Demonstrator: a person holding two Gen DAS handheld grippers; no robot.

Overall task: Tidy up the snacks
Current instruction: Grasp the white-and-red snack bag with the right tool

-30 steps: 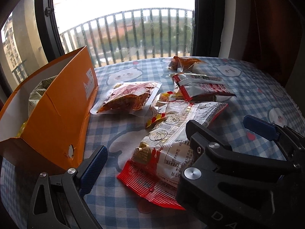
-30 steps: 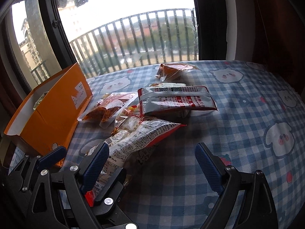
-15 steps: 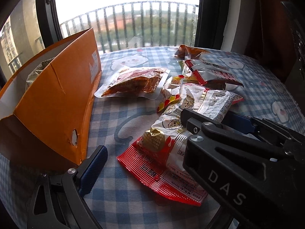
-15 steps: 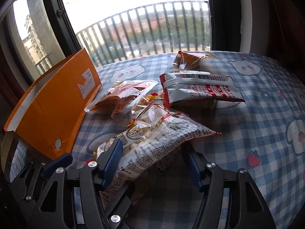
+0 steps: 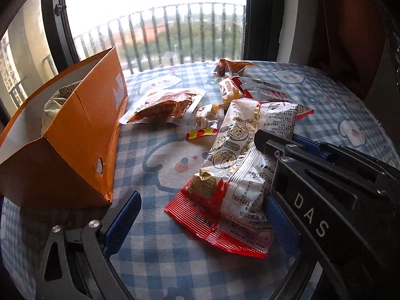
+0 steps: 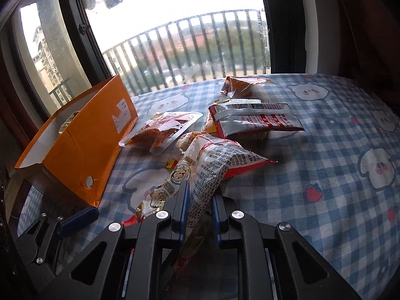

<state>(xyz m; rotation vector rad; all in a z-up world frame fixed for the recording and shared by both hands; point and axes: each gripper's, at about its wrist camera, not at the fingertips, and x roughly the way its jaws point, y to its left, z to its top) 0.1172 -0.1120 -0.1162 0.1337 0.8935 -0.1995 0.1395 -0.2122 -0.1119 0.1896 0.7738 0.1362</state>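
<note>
My right gripper is shut on a long red-and-white snack bag and holds it tilted above the checked tablecloth; the bag and the right gripper also show in the left wrist view. My left gripper is open and empty, just in front of the orange box, which holds a pale snack bag. The box stands at the left in the right wrist view too.
On the table lie a clear pouch of red snack, a silver-and-red packet, a brown packet near the window, and small wrapped sweets. The left gripper sits low at the left. The table edge curves at the right.
My right gripper has closed on the red-and-white bag and lifted its near end off the cloth. The left gripper has drifted slightly closer to the box, still open.
</note>
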